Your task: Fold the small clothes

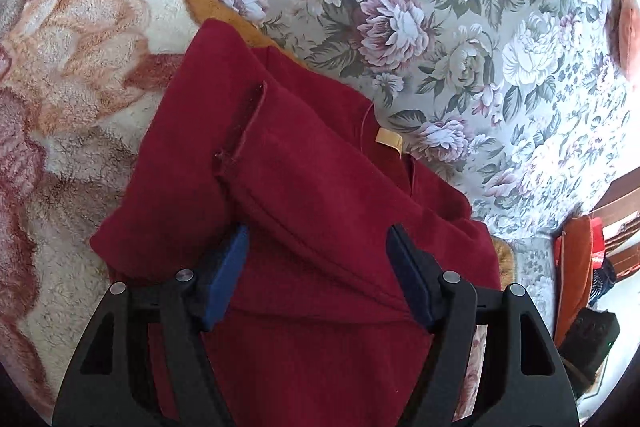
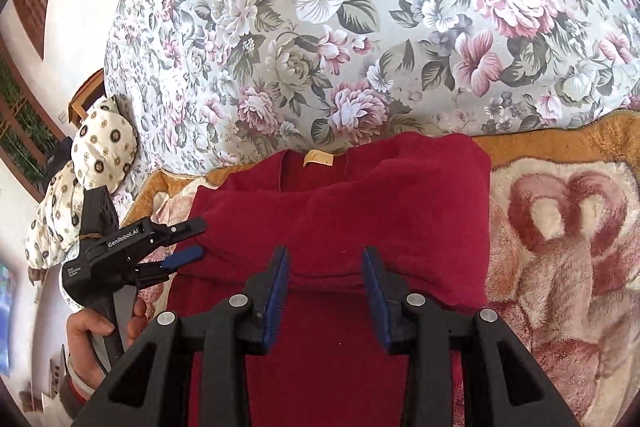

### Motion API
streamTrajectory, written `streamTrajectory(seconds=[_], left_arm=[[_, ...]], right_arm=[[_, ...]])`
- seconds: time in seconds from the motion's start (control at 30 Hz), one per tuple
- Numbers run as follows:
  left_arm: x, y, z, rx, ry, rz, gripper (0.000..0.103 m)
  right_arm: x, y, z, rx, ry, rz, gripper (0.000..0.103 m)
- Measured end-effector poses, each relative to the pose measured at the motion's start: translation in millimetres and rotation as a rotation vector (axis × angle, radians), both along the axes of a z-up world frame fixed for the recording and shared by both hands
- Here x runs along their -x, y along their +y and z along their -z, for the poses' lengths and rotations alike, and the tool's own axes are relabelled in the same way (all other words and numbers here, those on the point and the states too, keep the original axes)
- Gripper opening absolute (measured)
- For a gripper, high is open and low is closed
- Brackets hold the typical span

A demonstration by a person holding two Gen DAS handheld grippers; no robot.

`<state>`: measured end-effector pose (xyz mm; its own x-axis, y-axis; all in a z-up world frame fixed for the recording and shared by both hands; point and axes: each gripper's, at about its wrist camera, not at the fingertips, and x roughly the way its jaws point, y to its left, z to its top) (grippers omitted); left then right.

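Right wrist view is showing a floral bedspread (image 2: 320,27) covering the bed, with a plush blanket (image 2: 560,247) lying over it. A red garment (image 2: 380,195), partly folded, is lying on that blanket, tan neck label (image 2: 318,158) showing. Right gripper (image 2: 325,291) is hovering over it, jaws wide, holding nothing. Left gripper (image 1: 316,279), jaws wide, is straddling the garment's edge.

1 red garment (image 2: 340,211), 2 blankets, 1 pillow (image 2: 96,155), 2 hand-held grippers
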<state>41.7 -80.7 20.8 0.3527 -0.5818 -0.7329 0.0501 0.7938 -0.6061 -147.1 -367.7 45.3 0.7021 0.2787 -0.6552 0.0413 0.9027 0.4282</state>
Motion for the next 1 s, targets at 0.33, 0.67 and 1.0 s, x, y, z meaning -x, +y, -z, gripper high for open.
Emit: streamTrajectory(seconds=[0.33, 0.67, 1.0], left_arm=[[-21.5, 9.0, 9.0, 0.195, -0.004, -0.029, 0.011], [2.4, 43.1, -47.0, 0.162, -0.205, -0.080, 0.005], [2.4, 44.7, -3.6, -0.056, -0.032, -0.085, 0.006]], right_arm=[[12.2, -26.3, -10.2, 0.019, -0.041, 0.111, 0.036], [8.1, -23.1, -24.0, 0.100, -0.050, 0.148, 0.035], [-43.4, 23.8, 27.5, 0.385, 0.171, 0.006, 0.036]])
